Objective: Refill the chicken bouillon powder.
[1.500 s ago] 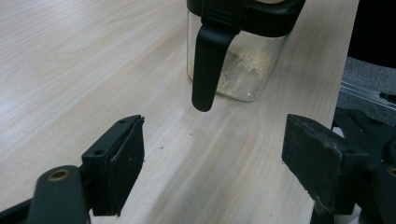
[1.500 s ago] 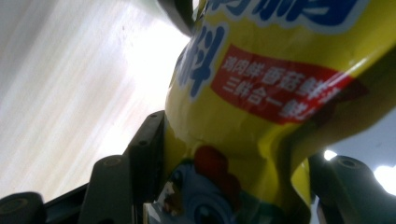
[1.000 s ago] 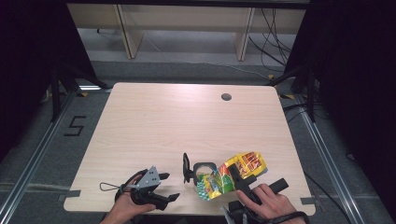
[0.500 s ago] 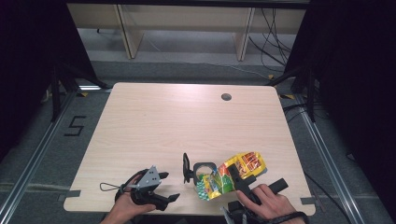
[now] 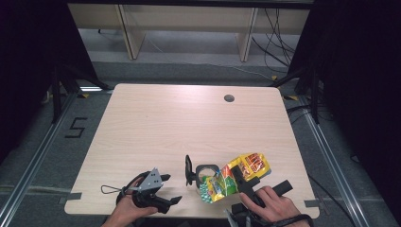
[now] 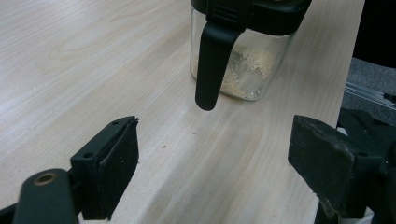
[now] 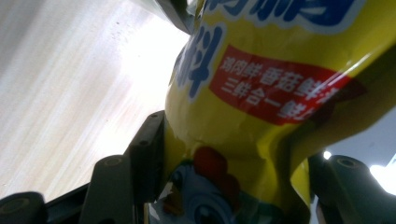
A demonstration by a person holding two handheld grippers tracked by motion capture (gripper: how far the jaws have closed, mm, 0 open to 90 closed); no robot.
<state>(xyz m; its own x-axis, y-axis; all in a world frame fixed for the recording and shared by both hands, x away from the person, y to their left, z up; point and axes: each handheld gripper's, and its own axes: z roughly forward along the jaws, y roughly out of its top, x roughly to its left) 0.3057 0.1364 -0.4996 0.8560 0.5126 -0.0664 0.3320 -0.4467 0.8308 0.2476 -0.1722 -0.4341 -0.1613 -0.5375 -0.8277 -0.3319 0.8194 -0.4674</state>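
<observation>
Looking down, the right gripper (image 5: 242,183) pinches a yellow seasoning pouch (image 5: 236,175) tilted over the jar (image 5: 205,174), seemingly to pour. Ahead of the spread left gripper (image 6: 212,175), the jar (image 6: 243,65) stands free on the surface (image 6: 93,70). Pouch (image 7: 261,116) fills the right gripper's clamp.

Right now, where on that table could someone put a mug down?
Anywhere on the table behind the jar, up to the round hole, is bare. The near edge is crowded: left gripper, jar, yellow bag, right gripper.
</observation>
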